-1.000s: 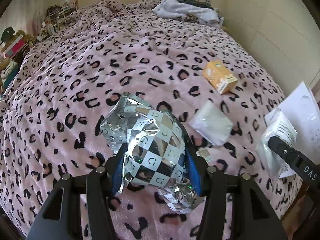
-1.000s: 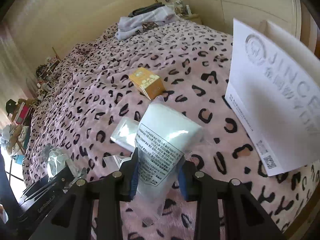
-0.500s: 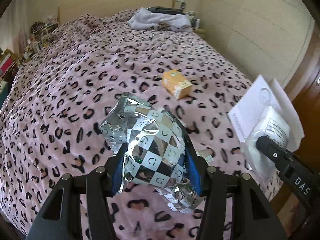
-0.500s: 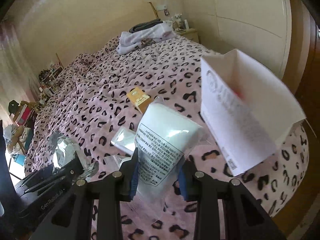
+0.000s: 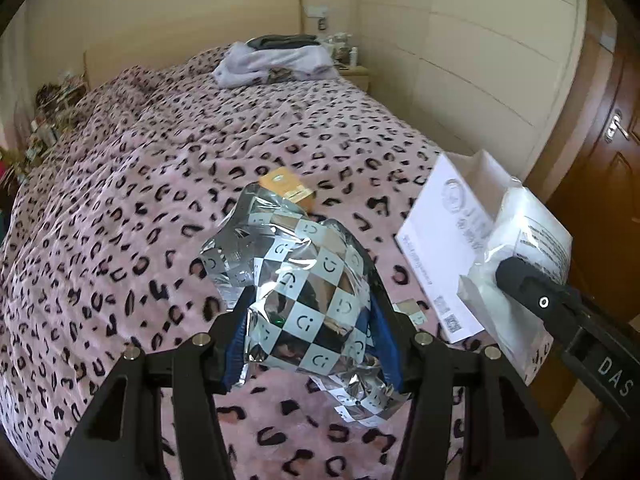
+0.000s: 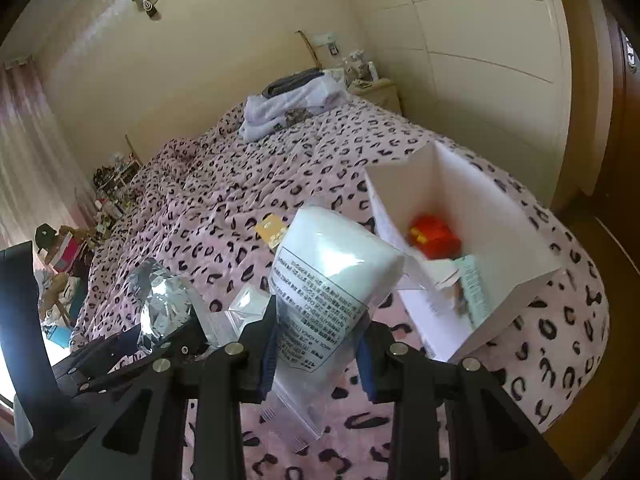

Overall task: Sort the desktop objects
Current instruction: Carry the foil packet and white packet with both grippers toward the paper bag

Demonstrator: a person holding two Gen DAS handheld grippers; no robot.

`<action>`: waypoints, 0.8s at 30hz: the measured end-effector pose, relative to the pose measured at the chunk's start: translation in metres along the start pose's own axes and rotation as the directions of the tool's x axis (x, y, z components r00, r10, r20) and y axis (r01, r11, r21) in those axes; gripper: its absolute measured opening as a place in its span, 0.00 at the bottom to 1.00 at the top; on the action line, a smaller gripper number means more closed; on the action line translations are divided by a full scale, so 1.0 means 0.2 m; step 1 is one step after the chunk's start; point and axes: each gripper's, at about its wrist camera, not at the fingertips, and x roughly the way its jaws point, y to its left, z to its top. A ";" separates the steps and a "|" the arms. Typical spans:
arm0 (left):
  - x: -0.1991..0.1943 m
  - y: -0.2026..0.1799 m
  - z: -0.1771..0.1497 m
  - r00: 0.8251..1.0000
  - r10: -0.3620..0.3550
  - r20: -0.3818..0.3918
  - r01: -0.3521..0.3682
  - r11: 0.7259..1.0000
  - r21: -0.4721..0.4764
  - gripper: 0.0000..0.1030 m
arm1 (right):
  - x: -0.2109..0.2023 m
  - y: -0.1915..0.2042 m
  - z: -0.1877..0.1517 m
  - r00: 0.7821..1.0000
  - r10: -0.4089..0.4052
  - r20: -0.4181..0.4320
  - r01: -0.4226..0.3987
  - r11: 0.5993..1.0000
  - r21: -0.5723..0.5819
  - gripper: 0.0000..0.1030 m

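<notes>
My left gripper (image 5: 310,336) is shut on a crinkled silver checkered foil bag (image 5: 304,288), held above the pink leopard-print bedspread (image 5: 140,200). My right gripper (image 6: 318,354) is shut on a white plastic pouch with printed text (image 6: 332,280), held up just left of an open white box (image 6: 480,216). The box holds a red item (image 6: 434,236) and some papers. The box (image 5: 444,236), the pouch (image 5: 528,248) and the right gripper also show at the right of the left wrist view. The foil bag (image 6: 164,300) shows at the left of the right wrist view.
An orange carton (image 5: 286,188) lies on the bed beyond the foil bag. A small clear zip bag (image 6: 244,304) lies near the right gripper. Folded clothes (image 5: 276,62) sit at the head of the bed. A wooden door (image 5: 608,184) stands to the right.
Both grippers have risen and tilted up with their bags still held. The white box has come nearer, and its open top and contents now show in the right wrist view.
</notes>
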 end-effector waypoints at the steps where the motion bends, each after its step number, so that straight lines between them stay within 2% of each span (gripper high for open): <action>1: -0.01 -0.03 0.01 1.000 -0.004 0.003 0.004 1.000 0.008 0.53 | -0.01 -0.01 0.01 1.000 -0.002 0.005 0.002 1.000 0.001 0.32; 16: -0.03 -0.40 0.15 0.995 -0.096 0.039 0.092 0.990 0.103 0.53 | -0.17 -0.25 0.16 0.996 -0.046 0.070 0.046 0.999 0.011 0.32; 24: 0.03 -0.59 0.30 0.979 -0.201 0.026 0.195 0.969 0.151 0.53 | -0.18 -0.39 0.27 0.995 -0.058 0.085 0.056 0.998 0.021 0.32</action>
